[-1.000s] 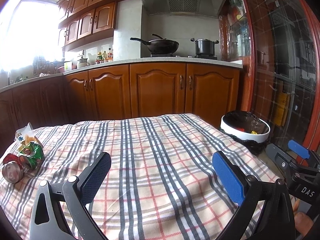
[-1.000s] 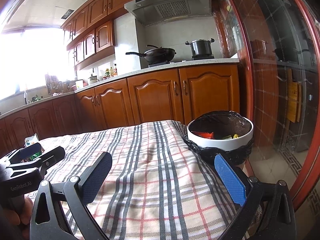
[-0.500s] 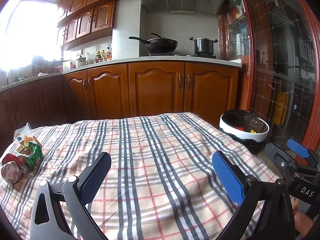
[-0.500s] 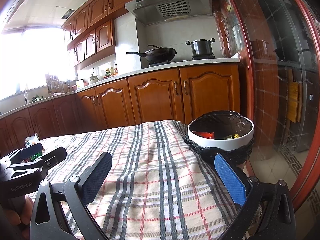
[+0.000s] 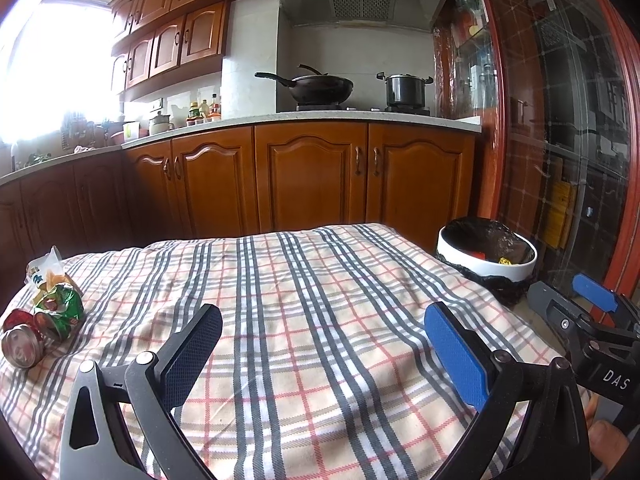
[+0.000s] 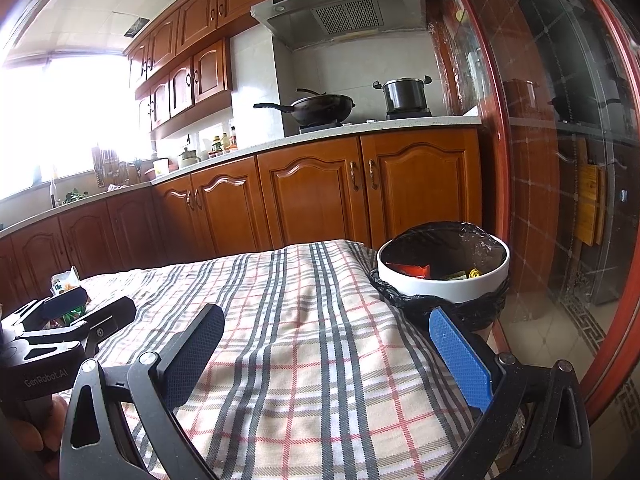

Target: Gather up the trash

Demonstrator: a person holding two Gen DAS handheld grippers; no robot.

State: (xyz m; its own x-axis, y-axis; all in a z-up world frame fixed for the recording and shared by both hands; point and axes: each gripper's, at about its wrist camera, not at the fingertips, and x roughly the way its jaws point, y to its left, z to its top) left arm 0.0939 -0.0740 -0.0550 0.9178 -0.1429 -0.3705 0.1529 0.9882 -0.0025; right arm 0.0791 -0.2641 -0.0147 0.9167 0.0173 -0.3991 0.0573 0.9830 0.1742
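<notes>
A crushed red can (image 5: 18, 346), a crumpled green wrapper (image 5: 60, 310) and a pale snack bag (image 5: 42, 270) lie together at the left end of the plaid-covered table (image 5: 312, 304). My left gripper (image 5: 320, 356) is open and empty over the table's near middle, well right of them. My right gripper (image 6: 324, 356) is open and empty over the table's right part, just short of the white bin (image 6: 444, 280) with a black liner, which holds some wrappers. The bin also shows in the left wrist view (image 5: 486, 258). The left gripper partly hides the trash in the right wrist view (image 6: 68, 302).
Wooden kitchen cabinets (image 5: 312, 184) and a counter with a wok (image 5: 316, 88) and a pot (image 5: 404, 90) stand behind the table. A red-framed glass door (image 6: 560, 160) is on the right, beside the bin. Tiled floor (image 6: 540, 336) lies below the door.
Both views have shifted only slightly. The left view has drifted a little, so the trash sits marginally lower in the frame. Both grippers stay open.
</notes>
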